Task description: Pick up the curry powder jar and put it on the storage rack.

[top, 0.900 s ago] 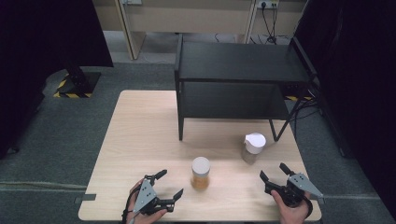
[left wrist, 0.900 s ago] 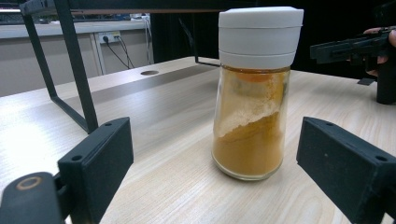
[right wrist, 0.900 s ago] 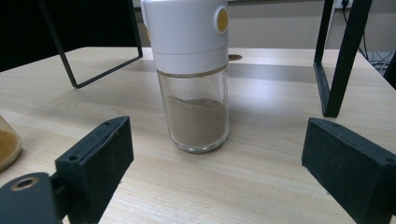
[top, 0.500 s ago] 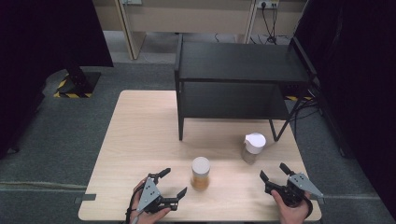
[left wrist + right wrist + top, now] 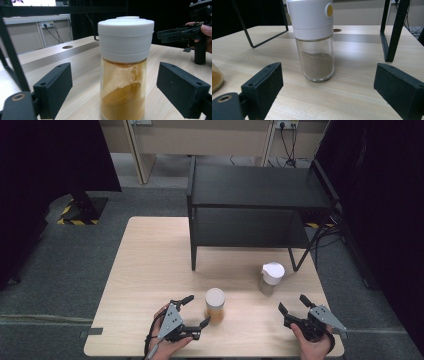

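High view: left claw [image 5: 196,310] closing in on the orange spice jar [image 5: 215,305].

Compared with the picture from just under a second ago, the left claw has slid rightward along the counter [image 5: 150,265], and its jaws, spread wide apart, now bracket the jar without touching it; the left gripper view shows the orange-powder jar [image 5: 125,67] upright between the two pads. To my eye that puts the grasp one squeeze away. The right claw [image 5: 295,306] has not shifted, jaws likewise apart, aimed at the grey-powder jar [image 5: 271,277] standing near the foot of the black shelf [image 5: 260,195]; in the right gripper view that jar [image 5: 314,40] sits ahead of the pads, well short of them.
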A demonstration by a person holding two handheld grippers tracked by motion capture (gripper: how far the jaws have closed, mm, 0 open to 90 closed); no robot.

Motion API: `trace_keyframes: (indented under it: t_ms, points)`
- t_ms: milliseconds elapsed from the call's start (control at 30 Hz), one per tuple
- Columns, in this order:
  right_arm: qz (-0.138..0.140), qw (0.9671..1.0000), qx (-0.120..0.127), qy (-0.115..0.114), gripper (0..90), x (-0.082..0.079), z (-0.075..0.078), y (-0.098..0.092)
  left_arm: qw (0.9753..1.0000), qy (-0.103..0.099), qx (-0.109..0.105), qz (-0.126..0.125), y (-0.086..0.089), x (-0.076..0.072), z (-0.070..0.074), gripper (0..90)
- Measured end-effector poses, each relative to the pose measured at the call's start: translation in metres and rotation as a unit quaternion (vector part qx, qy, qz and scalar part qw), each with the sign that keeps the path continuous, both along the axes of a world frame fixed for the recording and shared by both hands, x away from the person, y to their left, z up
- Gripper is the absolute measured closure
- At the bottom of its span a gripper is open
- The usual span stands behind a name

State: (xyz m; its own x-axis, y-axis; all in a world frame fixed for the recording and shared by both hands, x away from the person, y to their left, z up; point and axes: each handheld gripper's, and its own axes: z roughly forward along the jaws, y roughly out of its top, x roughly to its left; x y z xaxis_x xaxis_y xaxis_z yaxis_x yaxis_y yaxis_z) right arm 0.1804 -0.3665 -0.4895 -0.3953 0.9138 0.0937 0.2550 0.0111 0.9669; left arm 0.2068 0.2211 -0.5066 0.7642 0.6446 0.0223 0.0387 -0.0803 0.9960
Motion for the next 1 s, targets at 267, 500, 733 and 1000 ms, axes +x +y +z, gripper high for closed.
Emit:
trace_keyframes:
  t_ms: [267, 500, 733, 1000]
  points:
    - [0.001, 1.0000, 0.002, 0.000, 8.8, 0.000, 0.000, -0.001, 0.9999, -0.002, 0.005, -0.012, -0.017, 0.011, 0.007, 14.8]
    - [0.003, 1.0000, 0.001, 0.000, 8.9, 0.000, 0.000, -0.001, 0.9999, 0.002, 0.002, -0.010, -0.026, 0.017, 0.008, 19.5]
    - [0.003, 1.0000, 0.003, 0.000, 8.9, 0.000, 0.000, -0.002, 1.0000, 0.001, 0.003, -0.009, -0.032, 0.019, 0.012, 24.6]
    - [0.005, 1.0000, 0.003, 0.001, 8.8, 0.001, 0.000, -0.002, 0.9999, -0.007, 0.006, -0.008, -0.033, 0.019, 0.013, 32.9]
